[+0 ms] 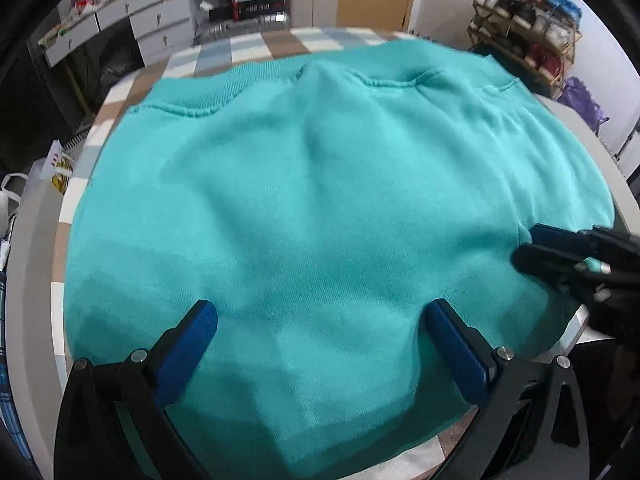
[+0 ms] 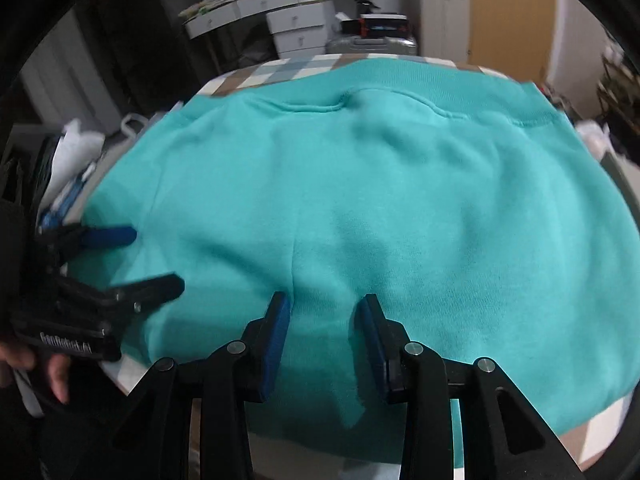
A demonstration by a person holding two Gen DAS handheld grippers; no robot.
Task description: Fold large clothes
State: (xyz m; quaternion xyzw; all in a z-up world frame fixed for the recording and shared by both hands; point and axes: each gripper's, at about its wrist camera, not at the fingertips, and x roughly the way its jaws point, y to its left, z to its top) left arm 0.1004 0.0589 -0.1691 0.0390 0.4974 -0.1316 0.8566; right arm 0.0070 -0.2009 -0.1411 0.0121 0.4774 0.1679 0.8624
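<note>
Already the turquoise sweatshirt [image 1: 320,200] is lying spread across the checked tablecloth [image 1: 256,46], its ribbed hem at the far edge, well ahead of both claws. It is looking like a fairly compact panel with no sleeve sticking out, so I would judge that some folding is done, though I cannot tell how many layers are under there.

Over the near part of the cloth the left gripper [image 1: 320,320] is hovering with its jaws spread wide and nothing pinched; fabric is lying beneath and ahead of its blue pads, not between them under pressure. To its right, the right gripper [image 2: 324,308] is coming in with its jaws narrowed but apart. A soft crease of the sweatshirt is running up just ahead of its left finger, and cloth is showing in the gap, yet the pads are not visibly squeezing it, so I would call it unclenched for now.

Neither claw is lifting anything. What seems left is to take hold of the near edge with both claws and carry it toward the ribbed hem, then smooth the result.
</note>
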